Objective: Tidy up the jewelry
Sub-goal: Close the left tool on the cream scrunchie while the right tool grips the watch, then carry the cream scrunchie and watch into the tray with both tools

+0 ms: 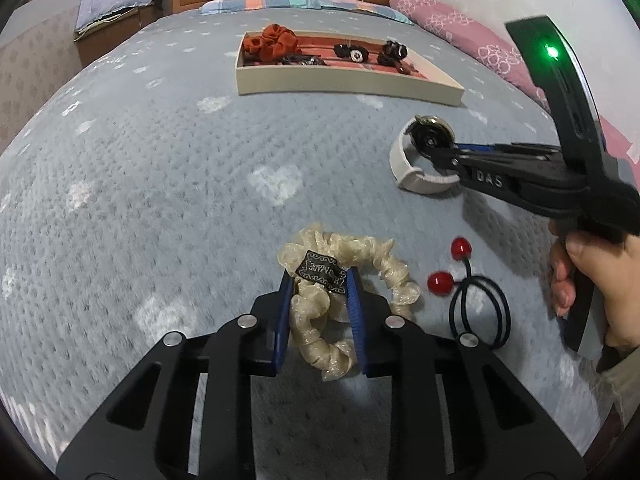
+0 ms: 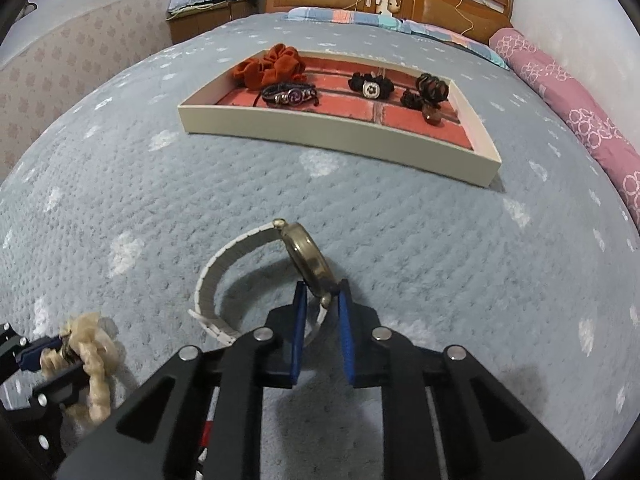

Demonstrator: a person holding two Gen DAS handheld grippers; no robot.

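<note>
**Both grippers loaded, tray half filled**

I have a piece in each hand now. My left gripper (image 1: pixel 320 280) is pinching the cream scrunchie (image 1: pixel 340 300) between its blue pads, right at the black label, with the rest of the loop on the blue bedspread (image 1: pixel 160 200). My right gripper (image 2: pixel 322 300) is pressed together on the watch (image 2: pixel 308 264), gripping the brass case on edge where it meets the white strap; the strap curls away to the left and rests on the bed. Neither piece looks lifted clear yet.

Farther up the bed sits the shallow tray (image 2: pixel 340 140) with its brick-red lining. It already holds a rust-red scrunchie (image 2: pixel 272 66) in its far left corner, a dark bracelet (image 2: pixel 290 94) just in front of that, a black band with a white charm (image 2: pixel 370 86) in the middle, and a few dark pieces (image 2: pixel 428 90) toward the right. So I judge a good share of the sorting done.

Still to go: the scrunchie and watch I am holding, plus the black hair tie with two red beads (image 1: pixel 476 304) lying on the bed just right of the scrunchie, untouched. Both held pieces are well apart from the tray, so a carry forward comes next.
</note>
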